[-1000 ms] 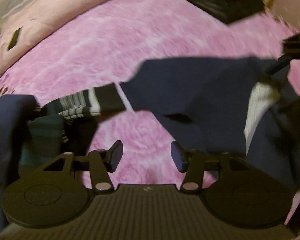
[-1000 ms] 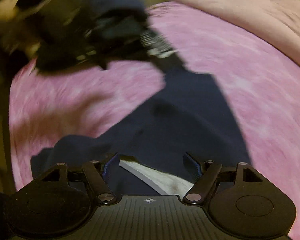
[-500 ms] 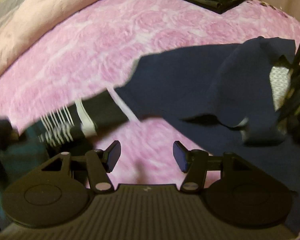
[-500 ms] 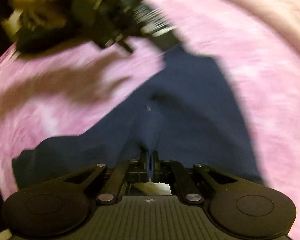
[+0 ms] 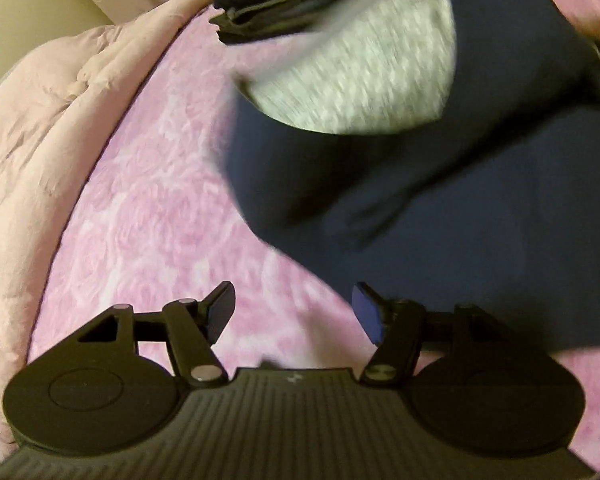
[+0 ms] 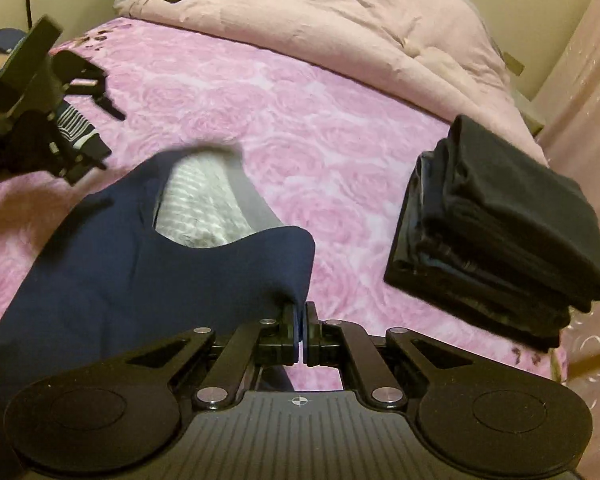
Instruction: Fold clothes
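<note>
On the pink bedspread your right gripper is clenched on a fold of the navy garment and holds that edge up, so that the grey lining shows. Your left gripper hangs over bare bedspread with its fingers spread wide and nothing between them; the navy garment lies just beside its right finger. In the right view the left gripper is at the far left, partly cut off, near a striped cloth that is hard to make out. The lining is blurred in the left view. A black folded stack sits near the bed's right edge. The pale quilt bounds the far side, with open bedspread between.
</note>
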### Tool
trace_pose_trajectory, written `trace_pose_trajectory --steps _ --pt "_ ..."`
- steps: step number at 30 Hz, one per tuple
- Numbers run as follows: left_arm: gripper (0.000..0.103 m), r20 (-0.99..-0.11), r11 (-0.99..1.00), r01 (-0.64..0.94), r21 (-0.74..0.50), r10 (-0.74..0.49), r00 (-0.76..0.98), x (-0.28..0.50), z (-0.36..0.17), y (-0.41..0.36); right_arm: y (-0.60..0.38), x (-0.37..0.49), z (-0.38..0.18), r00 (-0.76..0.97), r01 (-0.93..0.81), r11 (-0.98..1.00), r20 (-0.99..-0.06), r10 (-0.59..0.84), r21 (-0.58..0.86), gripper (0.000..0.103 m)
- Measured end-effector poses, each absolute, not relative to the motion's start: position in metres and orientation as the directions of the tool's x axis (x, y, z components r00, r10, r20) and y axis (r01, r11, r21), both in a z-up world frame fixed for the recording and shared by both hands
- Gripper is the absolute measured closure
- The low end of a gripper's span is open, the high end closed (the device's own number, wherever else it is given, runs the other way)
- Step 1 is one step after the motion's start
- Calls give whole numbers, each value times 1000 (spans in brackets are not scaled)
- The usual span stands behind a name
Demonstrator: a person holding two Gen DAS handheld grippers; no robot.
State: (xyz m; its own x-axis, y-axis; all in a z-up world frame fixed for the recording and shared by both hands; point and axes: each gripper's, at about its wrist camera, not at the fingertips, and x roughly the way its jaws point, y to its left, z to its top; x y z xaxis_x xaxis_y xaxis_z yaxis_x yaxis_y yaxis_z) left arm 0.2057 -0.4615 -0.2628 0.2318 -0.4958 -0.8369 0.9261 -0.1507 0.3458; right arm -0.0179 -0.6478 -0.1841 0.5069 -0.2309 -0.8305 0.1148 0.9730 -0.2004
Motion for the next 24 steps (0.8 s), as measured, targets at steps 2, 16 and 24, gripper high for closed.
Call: trace_pose_trajectory --steps 2,16,24 --pt "39 -835 -146 934 328 -507 214 214 -261 -476 -660 -24 -194 498 153 973 -837 -228 -174 103" --pt "38 -868 116 992 -38 -497 25 279 -293 -602 -732 -55 -252 476 292 956 -871 -118 31 103" --pt "75 -941 -190 982 -2 -331 -66 241 -321 -640 -741 -69 -254 497 285 956 -863 -88 67 103"
